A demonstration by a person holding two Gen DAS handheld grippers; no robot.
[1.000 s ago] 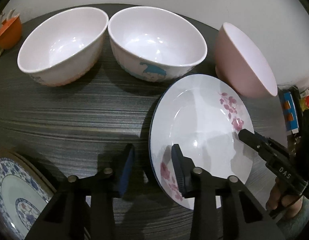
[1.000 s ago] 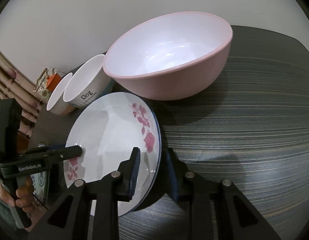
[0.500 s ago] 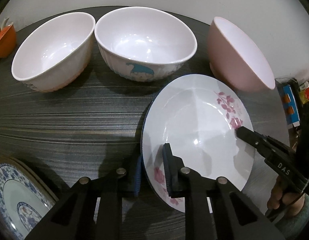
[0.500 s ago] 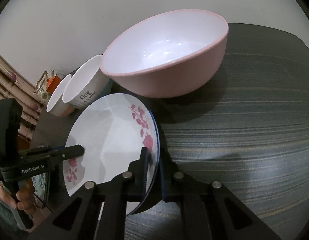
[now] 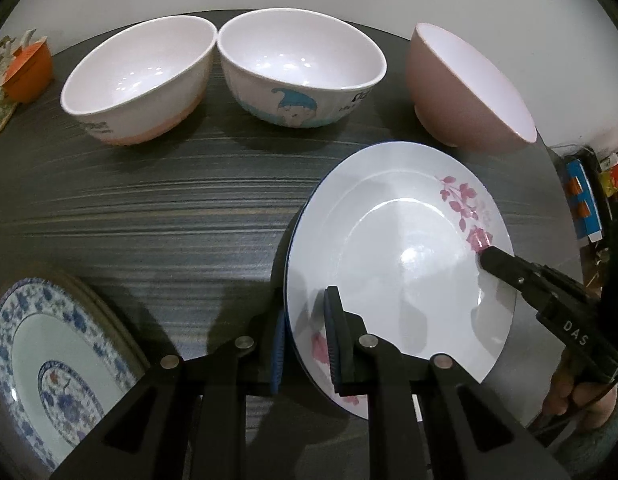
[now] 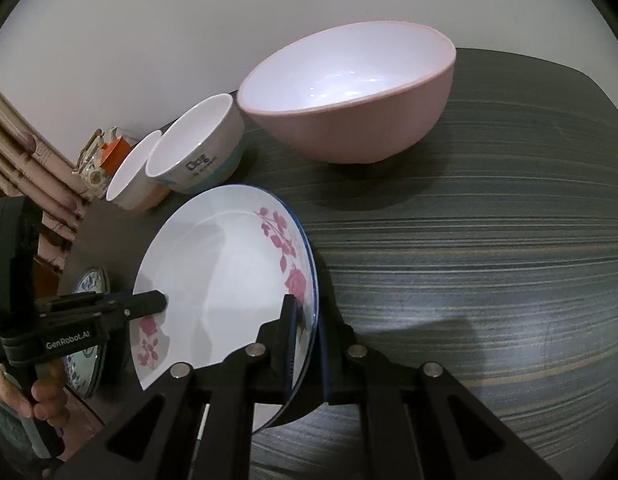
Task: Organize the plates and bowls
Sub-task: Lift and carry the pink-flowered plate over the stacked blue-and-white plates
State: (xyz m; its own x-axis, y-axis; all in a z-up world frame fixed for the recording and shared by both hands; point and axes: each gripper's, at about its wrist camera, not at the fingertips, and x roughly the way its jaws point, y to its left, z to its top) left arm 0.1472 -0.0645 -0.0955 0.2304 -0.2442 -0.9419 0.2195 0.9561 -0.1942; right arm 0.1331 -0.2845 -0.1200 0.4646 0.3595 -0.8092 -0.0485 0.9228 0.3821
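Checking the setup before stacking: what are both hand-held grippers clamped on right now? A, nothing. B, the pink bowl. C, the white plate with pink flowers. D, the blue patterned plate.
C: the left hand-held gripper and right hand-held gripper pinch opposite rims of the flowered plate.

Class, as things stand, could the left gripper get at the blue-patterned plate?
Probably not yet: the left gripper is shut on the pink-flowered plate's rim. The blue-patterned plate lies nearby on the table, nothing between, but the jaws are occupied.
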